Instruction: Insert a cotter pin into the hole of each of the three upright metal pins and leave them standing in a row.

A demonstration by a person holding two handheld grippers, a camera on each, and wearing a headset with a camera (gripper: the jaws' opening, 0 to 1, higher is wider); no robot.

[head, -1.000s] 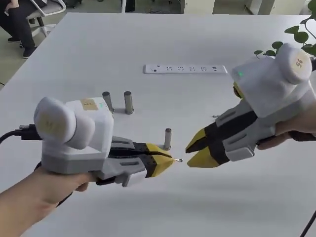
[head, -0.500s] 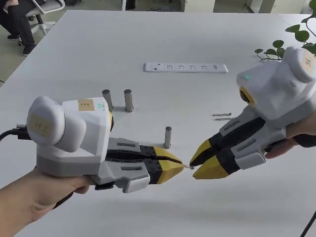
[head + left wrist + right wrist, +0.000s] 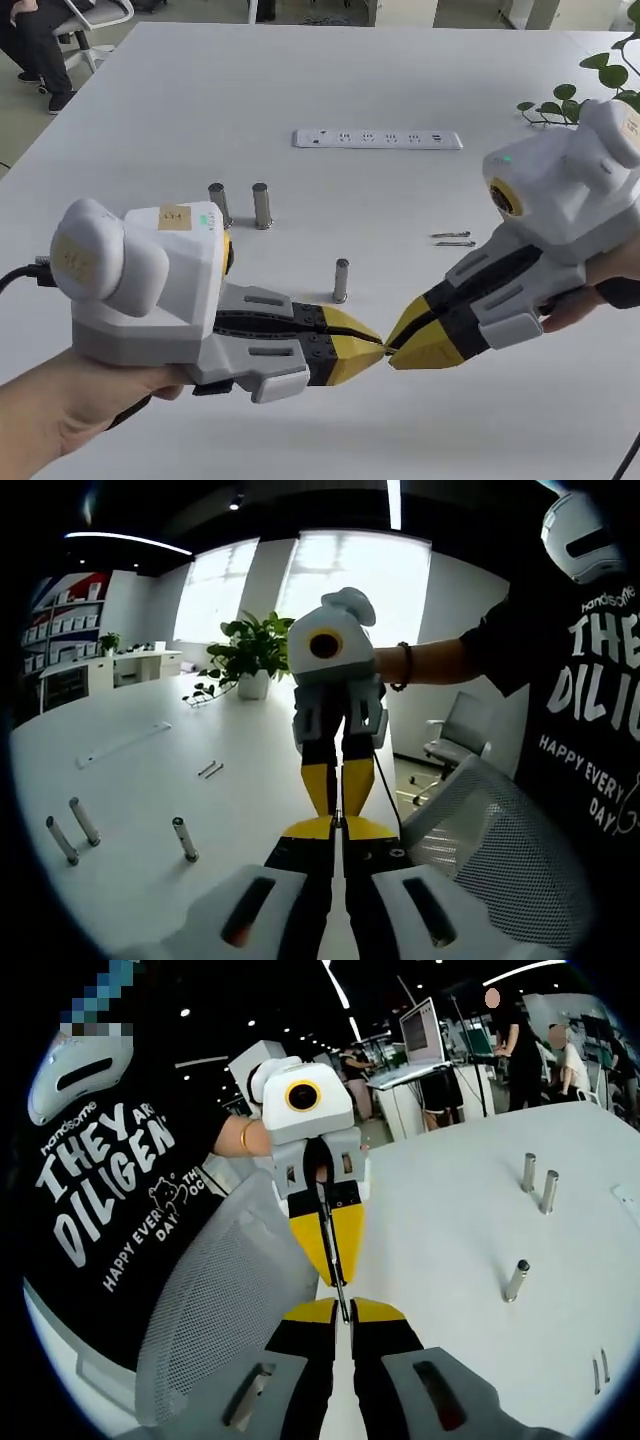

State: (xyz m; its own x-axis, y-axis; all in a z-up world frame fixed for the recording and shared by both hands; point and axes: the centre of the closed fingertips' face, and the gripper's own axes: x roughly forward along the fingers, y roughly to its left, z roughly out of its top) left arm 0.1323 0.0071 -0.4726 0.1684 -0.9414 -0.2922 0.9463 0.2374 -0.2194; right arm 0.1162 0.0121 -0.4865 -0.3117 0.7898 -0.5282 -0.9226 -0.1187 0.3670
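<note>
While the left tool (image 3: pixel 378 346) lies level and the right tool (image 3: pixel 395 352) slants down to meet it just before the nearest metal pin (image 3: pixel 341 279), both clamp one cotter pin (image 3: pixel 335 1265).

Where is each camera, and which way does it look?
Head view: on the person's head, looking down at the table; hands hold the left hand-held gripper and right hand-held gripper.
Left gripper view: on the left one, facing the right one; own jaws, arm, black shirt show.
Right gripper view: on the right one, facing the left one; own jaws, arm, shirt.
Shared: all show three metal pins.
</note>
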